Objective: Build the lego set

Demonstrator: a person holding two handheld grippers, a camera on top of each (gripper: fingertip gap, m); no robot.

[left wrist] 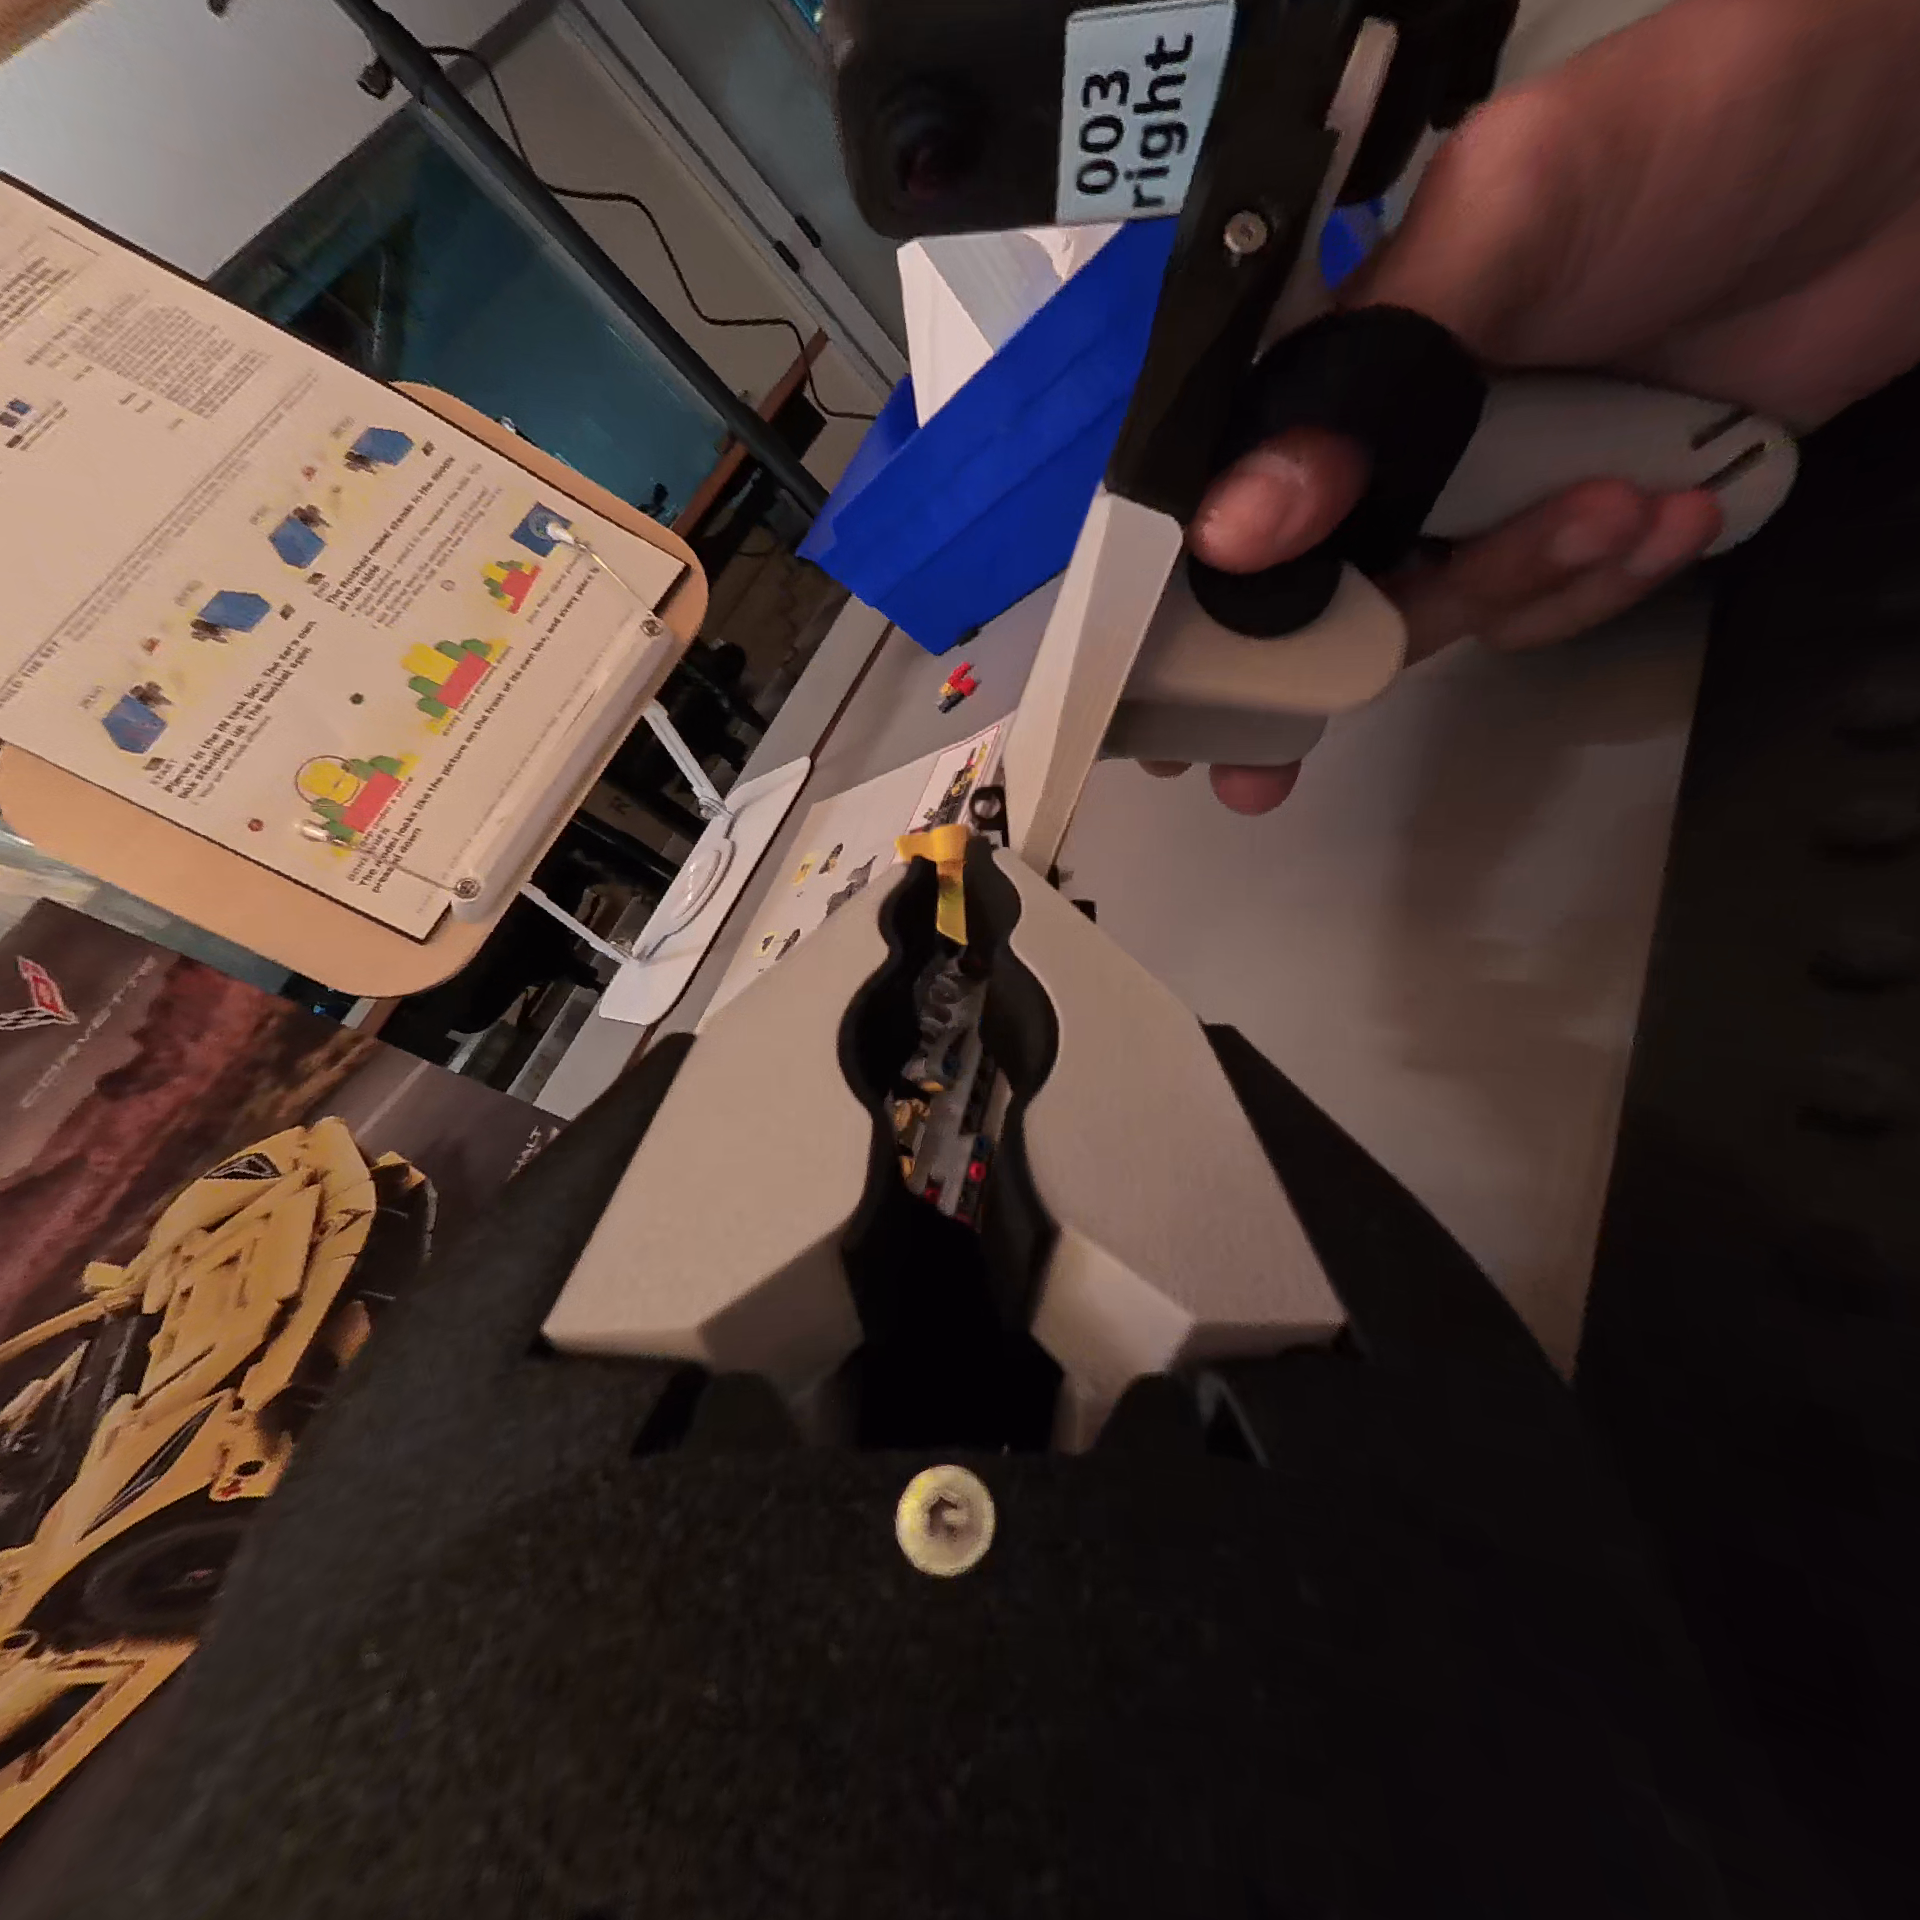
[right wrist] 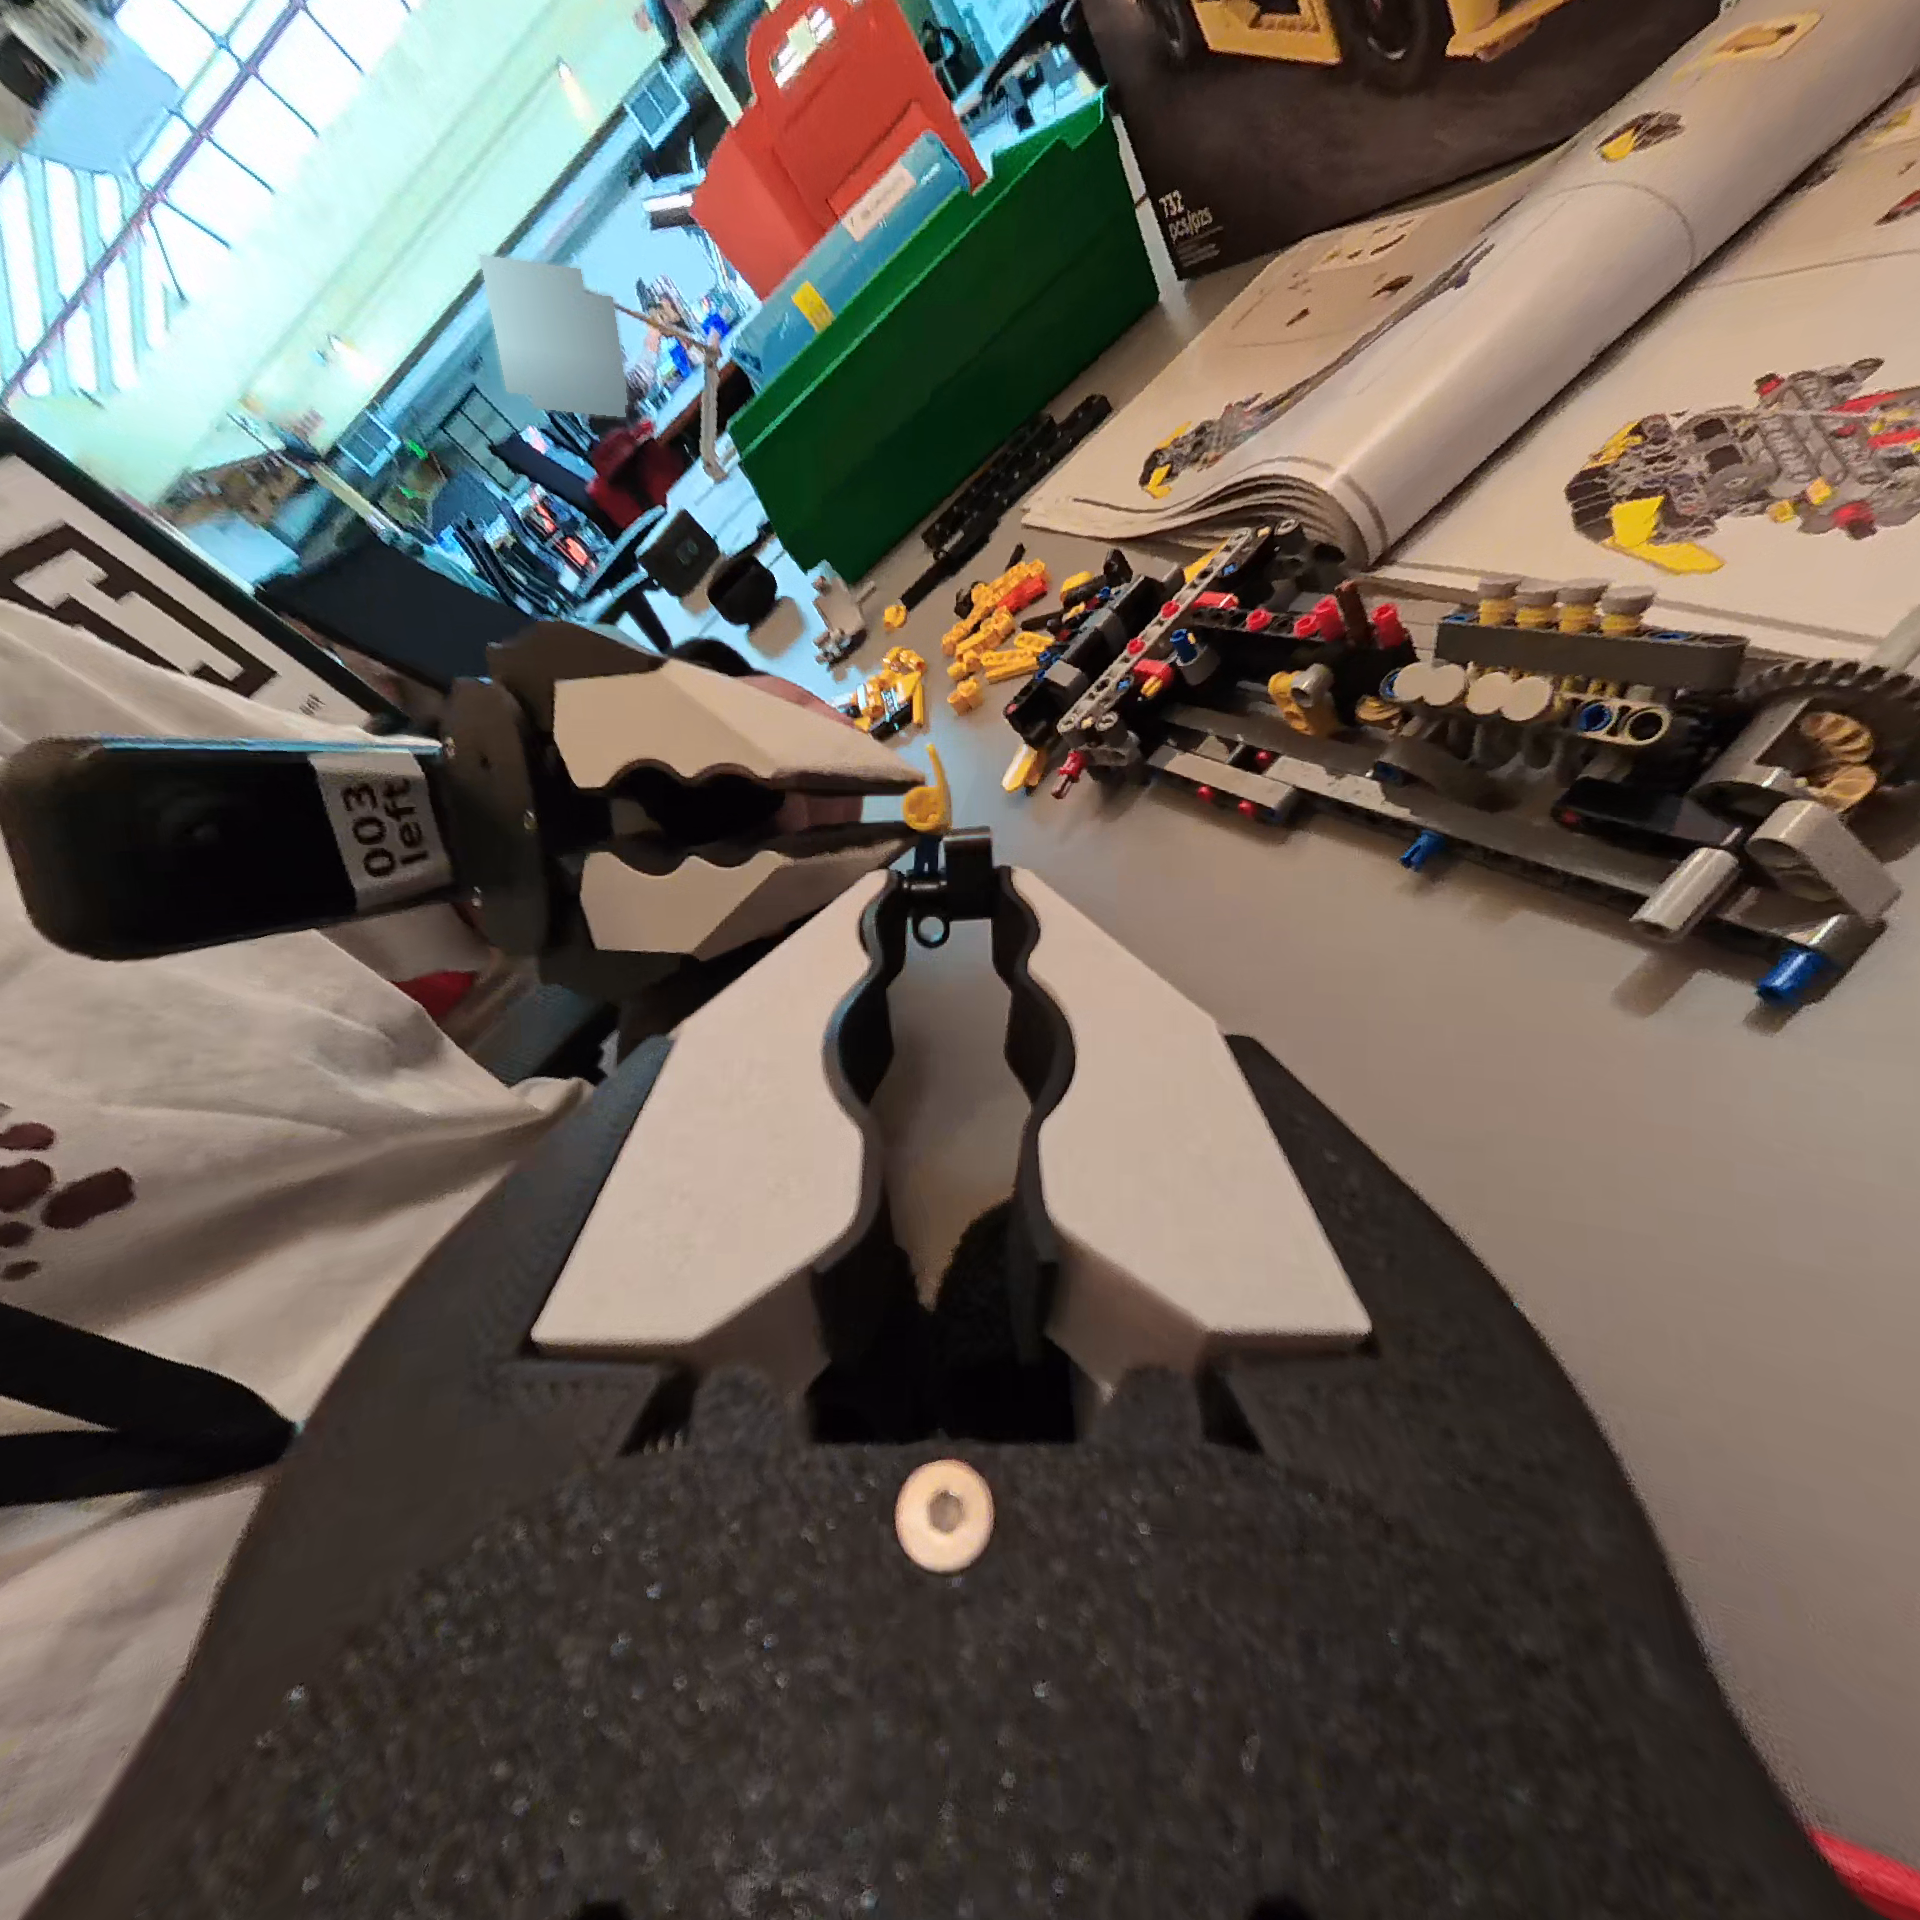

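My left gripper point(left wrist: 948, 883) is shut on a small yellow curved piece point(left wrist: 938, 854). In the right wrist view it comes in from the left point(right wrist: 914, 808), holding the yellow piece point(right wrist: 928, 798). My right gripper point(right wrist: 951, 883) is shut on a small black piece with a blue pin point(right wrist: 954, 860). The yellow piece sits just above the black one, touching or nearly so. In the left wrist view the right gripper point(left wrist: 1023, 821) is held by a hand and comes down from the upper right. The partly built grey and black chassis point(right wrist: 1455, 717) lies on the table to the right.
Loose yellow and black parts point(right wrist: 977, 634) lie beyond the grippers. An open instruction booklet point(right wrist: 1455, 343), a green bin point(right wrist: 935, 353) and the set's box point(right wrist: 1351, 125) stand behind. A sheet on a stand point(left wrist: 312, 582) and a blue bin point(left wrist: 987, 457) show in the left wrist view. My two grippers' fingertips are within a few centimetres of each other.
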